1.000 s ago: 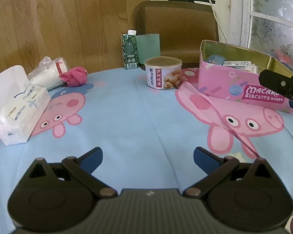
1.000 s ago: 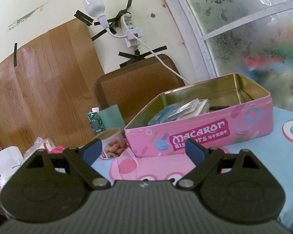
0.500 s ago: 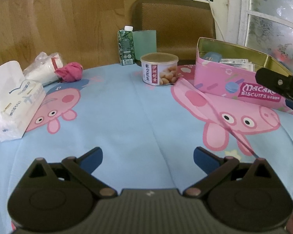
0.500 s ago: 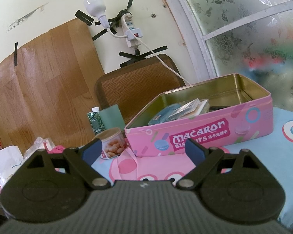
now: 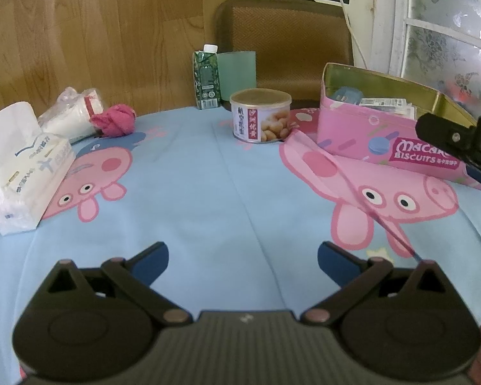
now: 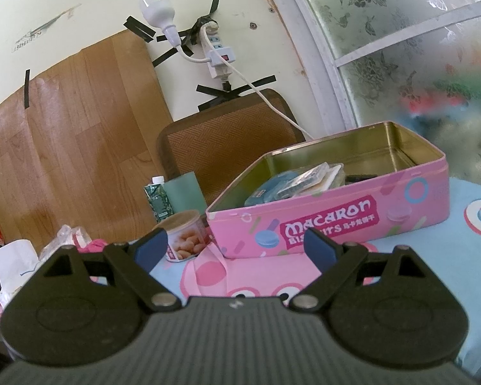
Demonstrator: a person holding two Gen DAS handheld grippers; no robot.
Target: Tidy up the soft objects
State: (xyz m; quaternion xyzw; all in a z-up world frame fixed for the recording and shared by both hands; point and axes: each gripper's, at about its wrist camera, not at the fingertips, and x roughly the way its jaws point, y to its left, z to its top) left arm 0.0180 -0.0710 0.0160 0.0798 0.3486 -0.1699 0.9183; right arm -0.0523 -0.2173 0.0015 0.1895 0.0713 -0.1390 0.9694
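Observation:
A crumpled magenta cloth (image 5: pixel 113 124) lies at the far left of the table, next to a clear bag of white items (image 5: pixel 70 115) and a white tissue pack (image 5: pixel 25 173). An open pink biscuit tin (image 5: pixel 384 134) holding several packets stands at the right; it also shows in the right wrist view (image 6: pixel 330 215). My left gripper (image 5: pixel 243 258) is open and empty over the table's near middle. My right gripper (image 6: pixel 234 248) is open and empty, in front of the tin. The cloth barely shows in the right wrist view (image 6: pixel 91 245).
A round snack can (image 5: pixel 261 116), a green drink carton (image 5: pixel 206 77) and a pale green cup (image 5: pixel 237 73) stand at the back middle. A brown chair (image 5: pixel 285 41) is behind the table. The Peppa Pig tablecloth (image 5: pixel 208 186) has a raised fold near the tin.
My left gripper has drawn back and risen slightly, so the table objects look a little further off. My right gripper has not moved. Both stay open.

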